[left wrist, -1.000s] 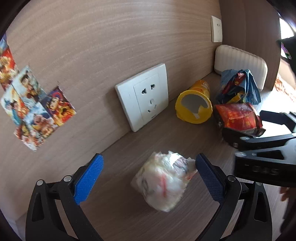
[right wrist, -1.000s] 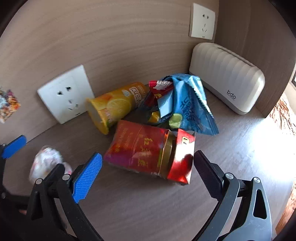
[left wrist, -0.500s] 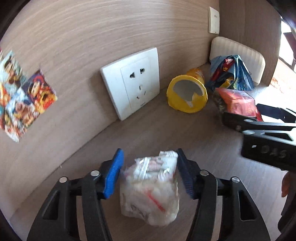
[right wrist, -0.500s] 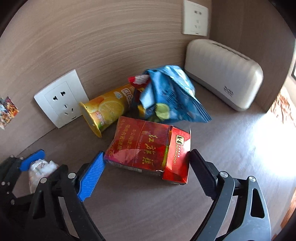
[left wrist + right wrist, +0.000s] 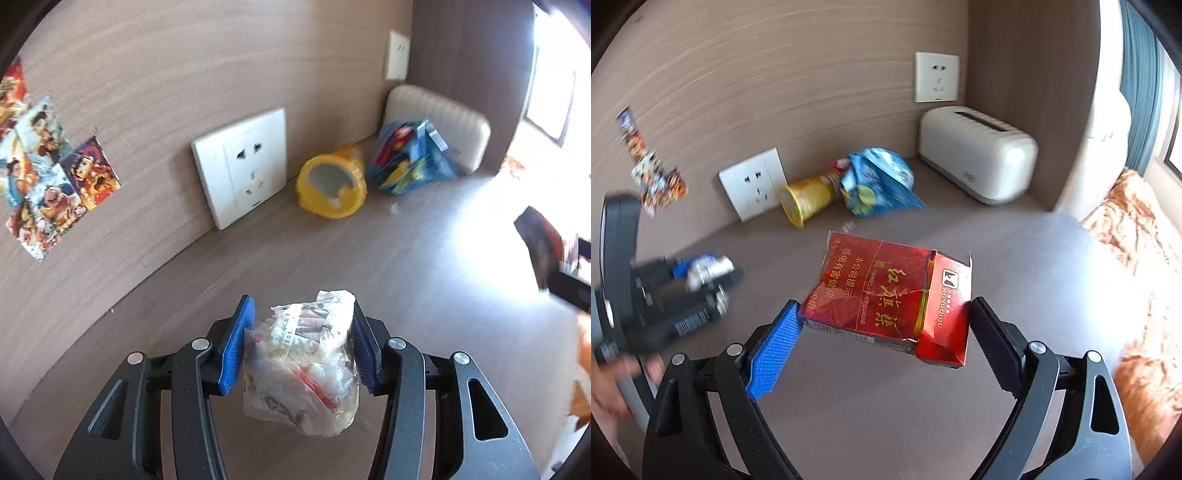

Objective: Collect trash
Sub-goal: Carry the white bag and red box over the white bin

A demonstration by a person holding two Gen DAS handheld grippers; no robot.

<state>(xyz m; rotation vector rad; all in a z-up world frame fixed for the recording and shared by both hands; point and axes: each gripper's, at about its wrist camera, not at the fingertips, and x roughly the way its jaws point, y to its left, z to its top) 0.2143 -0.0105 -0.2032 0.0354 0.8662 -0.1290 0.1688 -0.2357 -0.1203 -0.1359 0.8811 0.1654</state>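
In the left wrist view, our left gripper (image 5: 299,343) has its jaws closed most of the way onto a crumpled clear plastic wrapper (image 5: 303,365), which bulges out between and below the blue pads (image 5: 236,345). The wrapper appears lifted clear of the wooden desktop (image 5: 369,258), though we cannot be sure of the gap. To carry it well, we judge that we should keep the squeeze steady and move smoothly, since soft film can slip out of a loose grip. Against the wall lie a yellow chip canister (image 5: 332,186) on its side, mouth toward us, and a blue snack bag (image 5: 413,162) just beside it; both are yet to be collected.

In the right wrist view, our right gripper (image 5: 882,328) holds a red cigarette pack (image 5: 886,291) across its length, jaws fairly wide and pressing on both ends, the pack raised above the desktop with its lid flap open. We should keep it level so nothing spills from that open end.

This view alone shows the cream toaster (image 5: 975,155) in full and the patterned orange bedding (image 5: 1137,229) to the right. The left view alone shows the canister's torn foil seal. Neither view shows a bin.
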